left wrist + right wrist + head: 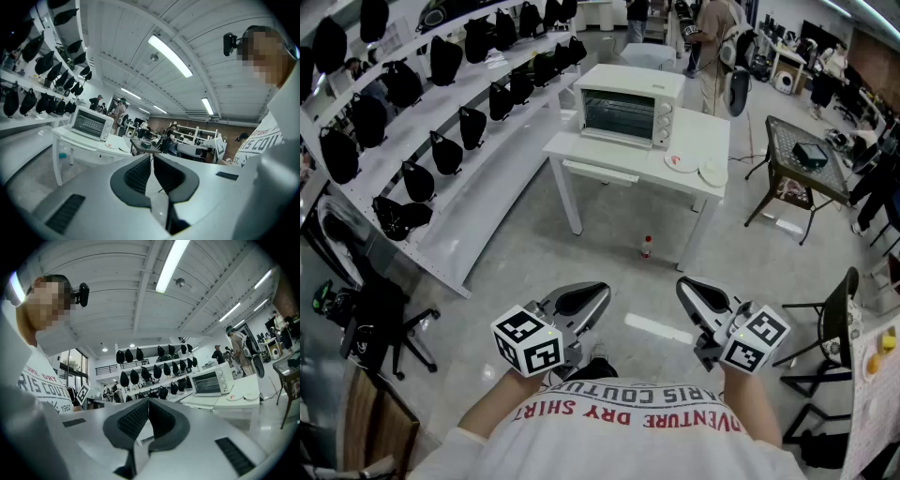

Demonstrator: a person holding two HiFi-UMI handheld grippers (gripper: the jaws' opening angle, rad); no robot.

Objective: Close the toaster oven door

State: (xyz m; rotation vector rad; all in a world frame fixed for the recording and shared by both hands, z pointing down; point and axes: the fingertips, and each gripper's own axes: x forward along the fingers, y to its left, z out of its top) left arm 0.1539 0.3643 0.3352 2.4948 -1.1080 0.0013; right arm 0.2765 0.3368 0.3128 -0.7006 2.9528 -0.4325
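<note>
Upper centre of frame: toaster oven (628,117), door shut, on white surface (581,150). Left gripper (596,292) and right gripper (686,287) at bottom, jaws closed, empty, well apart from it.

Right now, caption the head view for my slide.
Left claw and right claw, shut and empty, held well short of the toaster oven on the table.

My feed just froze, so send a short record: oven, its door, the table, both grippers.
oven: toaster oven on the white table, well ahead of the person
door: door looks shut, upright
table: two plates right of the oven
left gripper: left gripper shut, empty, far from the table
right gripper: right gripper shut, empty, far from the table
floor: small bottle under the table
</note>
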